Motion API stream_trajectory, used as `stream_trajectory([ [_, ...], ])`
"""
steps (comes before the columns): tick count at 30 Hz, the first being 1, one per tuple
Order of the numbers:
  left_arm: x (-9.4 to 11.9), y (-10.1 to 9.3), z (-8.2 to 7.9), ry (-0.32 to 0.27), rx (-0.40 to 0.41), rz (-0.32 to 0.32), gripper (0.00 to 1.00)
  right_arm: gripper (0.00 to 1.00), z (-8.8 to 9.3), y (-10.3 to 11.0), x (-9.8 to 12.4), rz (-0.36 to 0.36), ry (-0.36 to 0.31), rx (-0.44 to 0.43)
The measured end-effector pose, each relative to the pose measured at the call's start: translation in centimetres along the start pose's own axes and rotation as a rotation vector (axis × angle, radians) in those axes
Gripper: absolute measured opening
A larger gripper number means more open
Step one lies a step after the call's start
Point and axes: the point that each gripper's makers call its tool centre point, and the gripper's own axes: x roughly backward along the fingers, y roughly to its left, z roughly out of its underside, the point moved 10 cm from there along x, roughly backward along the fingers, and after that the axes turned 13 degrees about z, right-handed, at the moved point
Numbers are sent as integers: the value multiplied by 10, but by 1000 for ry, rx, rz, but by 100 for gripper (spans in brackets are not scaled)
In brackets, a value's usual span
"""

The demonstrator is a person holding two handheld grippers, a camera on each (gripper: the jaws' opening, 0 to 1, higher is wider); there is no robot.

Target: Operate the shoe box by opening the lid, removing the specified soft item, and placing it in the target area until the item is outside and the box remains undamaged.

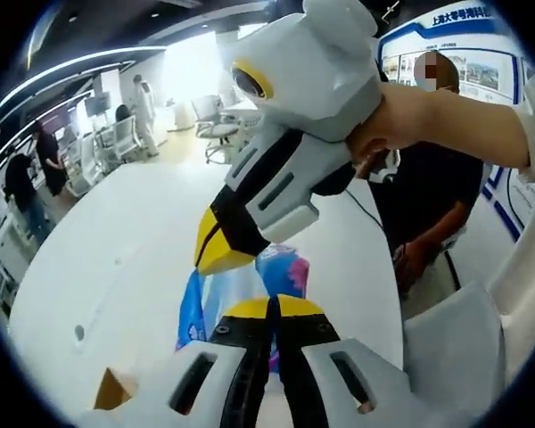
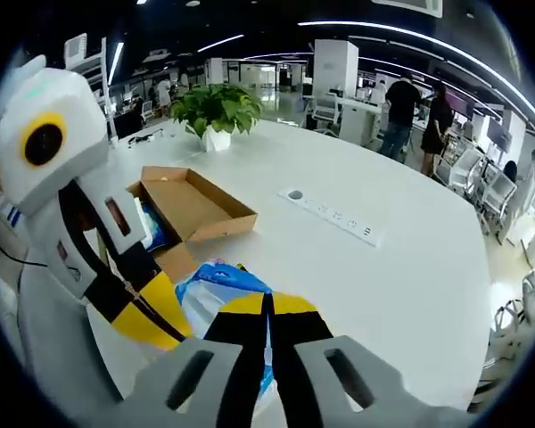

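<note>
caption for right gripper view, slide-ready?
Both grippers' jaws pinch a blue plastic package beside the open cardboard shoe box on a white table.

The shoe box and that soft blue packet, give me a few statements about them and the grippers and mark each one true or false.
1. The shoe box lies open on the white table. True.
2. The soft packet is inside the box. False: it is outside, at the grippers.
3. The right gripper has its jaws shut. True.
4. A potted plant stands inside the box. False: it stands on the table beyond it.
5. The left gripper is wide open. False: its jaws are shut.
</note>
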Motion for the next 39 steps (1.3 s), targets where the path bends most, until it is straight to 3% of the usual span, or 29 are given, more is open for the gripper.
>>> stream_trajectory([
  [23, -72, 24, 5, 16, 12, 67, 0, 0, 60, -48, -14, 26, 104, -67],
  [39, -111, 37, 7, 16, 14, 84, 0, 0, 79, -68, -23, 24, 171, -27],
])
